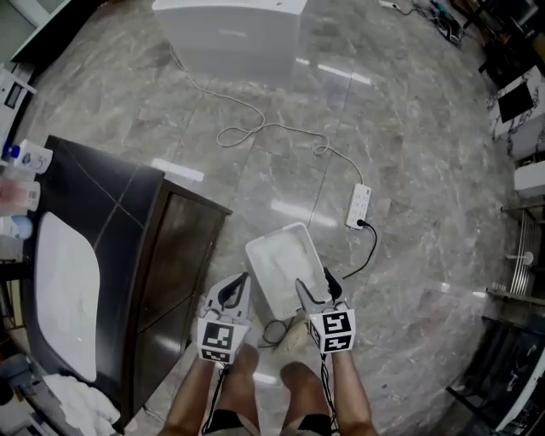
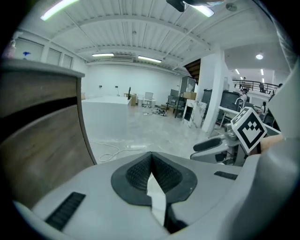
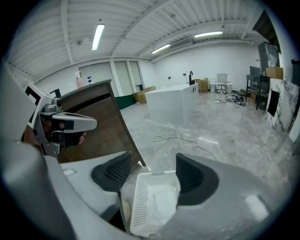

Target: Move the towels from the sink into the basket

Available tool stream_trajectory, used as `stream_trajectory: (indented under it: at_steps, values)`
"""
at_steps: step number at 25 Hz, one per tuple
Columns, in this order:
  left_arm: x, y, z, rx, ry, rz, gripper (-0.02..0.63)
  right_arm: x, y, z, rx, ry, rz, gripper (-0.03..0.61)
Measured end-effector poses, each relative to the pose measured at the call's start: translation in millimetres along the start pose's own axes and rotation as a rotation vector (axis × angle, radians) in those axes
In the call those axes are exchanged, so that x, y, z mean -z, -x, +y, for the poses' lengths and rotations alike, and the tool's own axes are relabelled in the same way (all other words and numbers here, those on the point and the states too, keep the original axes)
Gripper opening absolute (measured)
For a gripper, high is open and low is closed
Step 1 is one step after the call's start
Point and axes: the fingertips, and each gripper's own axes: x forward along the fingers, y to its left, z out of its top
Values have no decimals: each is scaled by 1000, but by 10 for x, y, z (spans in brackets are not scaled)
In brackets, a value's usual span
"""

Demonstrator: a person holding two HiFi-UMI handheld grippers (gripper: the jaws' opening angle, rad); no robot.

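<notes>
A white perforated basket (image 1: 285, 264) stands on the marble floor beside the dark cabinet, with a white towel (image 3: 161, 201) lying inside it. Another white towel (image 1: 81, 400) is bunched at the near end of the white sink (image 1: 64, 289) on the cabinet top. My left gripper (image 1: 234, 285) hovers at the basket's left edge, its pads (image 2: 140, 171) pressed together with nothing between them. My right gripper (image 1: 317, 288) hangs over the basket's right edge. Its jaws stand apart and empty, and the basket (image 3: 145, 206) shows below them.
The dark wooden cabinet (image 1: 162, 272) fills the left side, with bottles (image 1: 21, 170) at its far end. A power strip (image 1: 359, 206) and its looping cable (image 1: 255, 128) lie on the floor beyond the basket. A white unit (image 1: 230, 25) stands further off.
</notes>
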Motion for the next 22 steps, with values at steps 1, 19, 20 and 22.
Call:
stream_trajectory:
  at_steps: [1, 19, 20, 22]
  values:
    - [-152, 69, -17, -1, -5, -10, 9, -149, 108, 2, 6, -3, -15, 296]
    - [-2547, 1557, -447, -14, -129, -200, 9, -2694, 2018, 519, 61, 141, -316, 137]
    - [-2641, 1631, -454, -17, -132, -209, 9, -2789, 2099, 560, 64, 149, -329, 129]
    - [-2830, 1778, -457, -25, -139, -229, 9, -2962, 2247, 646, 64, 154, -353, 114]
